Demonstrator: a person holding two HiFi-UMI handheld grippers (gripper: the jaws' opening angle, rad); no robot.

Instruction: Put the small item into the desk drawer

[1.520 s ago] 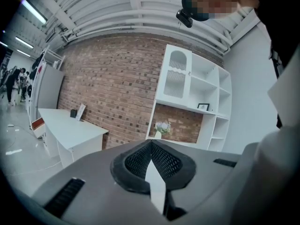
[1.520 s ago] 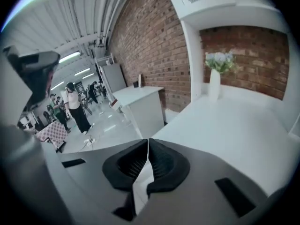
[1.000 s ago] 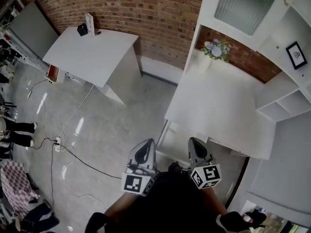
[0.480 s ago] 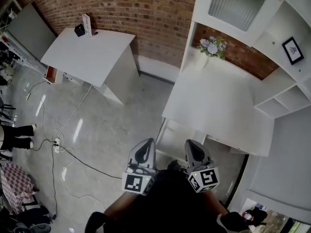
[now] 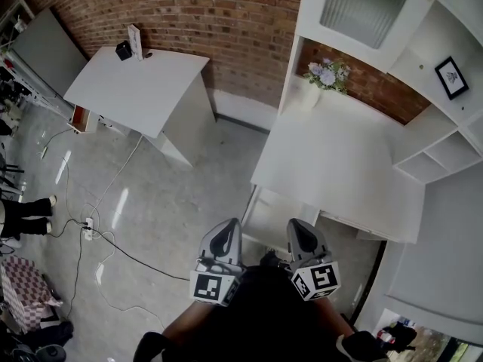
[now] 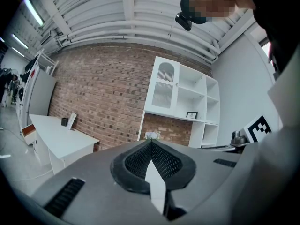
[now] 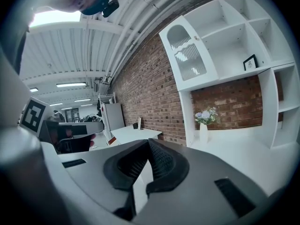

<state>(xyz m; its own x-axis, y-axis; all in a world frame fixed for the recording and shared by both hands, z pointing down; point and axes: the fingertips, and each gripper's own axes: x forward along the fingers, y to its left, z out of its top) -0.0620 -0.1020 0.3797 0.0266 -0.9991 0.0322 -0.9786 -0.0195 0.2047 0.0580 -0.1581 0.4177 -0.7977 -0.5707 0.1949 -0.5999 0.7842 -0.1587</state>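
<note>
Desk (image 5: 339, 164) sits right of centre, back edge against the brick wall (image 5: 219, 13). Vase of flowers (image 5: 321, 78) stands on the desk's back left corner. Shelf unit (image 5: 423, 119) rises over the desk's back and right side, with a picture frame (image 5: 450, 74) on a shelf. Second table (image 5: 139, 85) is well apart to the left, with a small box (image 5: 123, 50) and an upright card (image 5: 136, 40) side by side at its far edge. Power strip (image 5: 89, 225) and cable (image 5: 136, 256) lie on the floor (image 5: 181, 187), near left. Left gripper (image 5: 230, 222) and right gripper (image 5: 296, 223) are side by side, just before the desk's near-left corner.
</note>
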